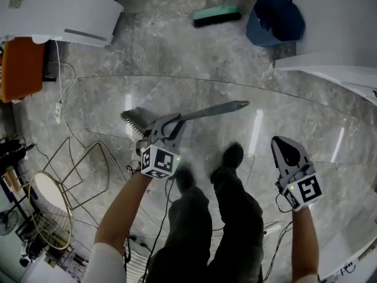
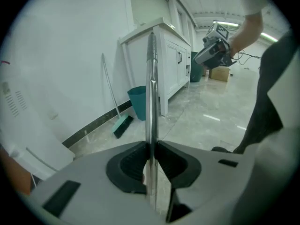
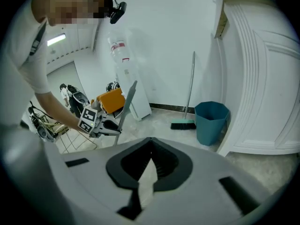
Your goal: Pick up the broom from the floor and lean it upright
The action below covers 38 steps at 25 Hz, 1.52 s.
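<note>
The grey marble floor (image 1: 235,69) fills the head view. A white cabinet (image 1: 341,34) stands at its right edge and a white unit (image 1: 59,10) at its upper left. The person's legs (image 1: 218,217) stand in the lower middle. A wire rack (image 1: 65,181) lies at the lower left, and an orange box (image 1: 22,66) sits above it by the left edge. A blue bin (image 1: 275,17) stands against the cabinet, with a green broom (image 1: 217,15) just beside it, its head on the floor.

The grey broom (image 1: 215,109) is off the floor in front of the feet. Its bristle head points to the picture's left and its handle end to the right. Only the head view shows the bristles.

The left gripper view alone shows the grip. The left gripper (image 2: 151,149) has its jaws closed on the metal handle, one dark pad pressing each side. The handle runs straight up the middle of that picture. The right gripper view shows the same handle from the side, rising tilted out of the left gripper, with the person bent over behind it.

The right gripper (image 3: 151,142) hangs apart at the person's right. Its jaws meet at the tips and nothing is between them.
</note>
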Each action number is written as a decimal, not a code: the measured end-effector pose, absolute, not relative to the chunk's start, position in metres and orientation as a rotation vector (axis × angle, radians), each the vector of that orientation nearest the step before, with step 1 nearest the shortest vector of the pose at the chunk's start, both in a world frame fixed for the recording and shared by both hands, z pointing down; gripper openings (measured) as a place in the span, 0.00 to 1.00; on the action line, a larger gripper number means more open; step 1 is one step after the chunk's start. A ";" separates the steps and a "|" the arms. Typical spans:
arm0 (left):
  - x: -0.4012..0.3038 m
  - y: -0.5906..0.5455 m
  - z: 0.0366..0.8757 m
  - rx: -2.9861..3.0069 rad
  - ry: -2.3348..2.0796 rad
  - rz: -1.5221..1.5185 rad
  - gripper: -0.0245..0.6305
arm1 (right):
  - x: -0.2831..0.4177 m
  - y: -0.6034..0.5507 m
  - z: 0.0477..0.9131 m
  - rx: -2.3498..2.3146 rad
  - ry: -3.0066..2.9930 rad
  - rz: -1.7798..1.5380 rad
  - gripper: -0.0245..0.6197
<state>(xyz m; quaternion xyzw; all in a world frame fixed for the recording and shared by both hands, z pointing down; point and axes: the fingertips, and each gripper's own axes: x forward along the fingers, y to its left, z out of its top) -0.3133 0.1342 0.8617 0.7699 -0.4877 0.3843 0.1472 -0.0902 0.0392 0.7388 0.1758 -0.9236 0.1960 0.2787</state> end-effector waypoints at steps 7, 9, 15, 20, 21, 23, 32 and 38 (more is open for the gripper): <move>-0.342 0.139 0.789 2.088 -1.550 1.042 0.14 | -0.079 0.071 0.670 0.510 -2.483 0.603 0.04; -0.344 0.139 0.775 2.061 -1.572 1.022 0.14 | -0.072 0.080 0.659 0.527 -2.479 0.624 0.04; -0.326 0.130 0.735 2.050 -1.571 0.985 0.14 | -0.055 0.096 0.620 0.573 -2.467 0.652 0.04; -0.288 0.109 0.692 2.105 -1.507 0.979 0.14 | -0.041 0.096 0.575 0.611 -2.461 0.689 0.04; -0.278 0.103 0.682 2.118 -1.499 0.978 0.14 | -0.037 0.094 0.566 0.620 -2.460 0.696 0.04; -0.257 0.088 0.666 2.147 -1.482 0.976 0.14 | -0.027 0.087 0.549 0.646 -2.462 0.708 0.04; -0.173 0.013 0.621 2.262 -1.356 0.991 0.14 | 0.029 0.039 0.497 0.767 -2.469 0.710 0.04; -0.135 -0.025 0.635 2.253 -1.262 1.109 0.14 | 0.065 0.007 0.486 0.851 -2.454 0.710 0.04</move>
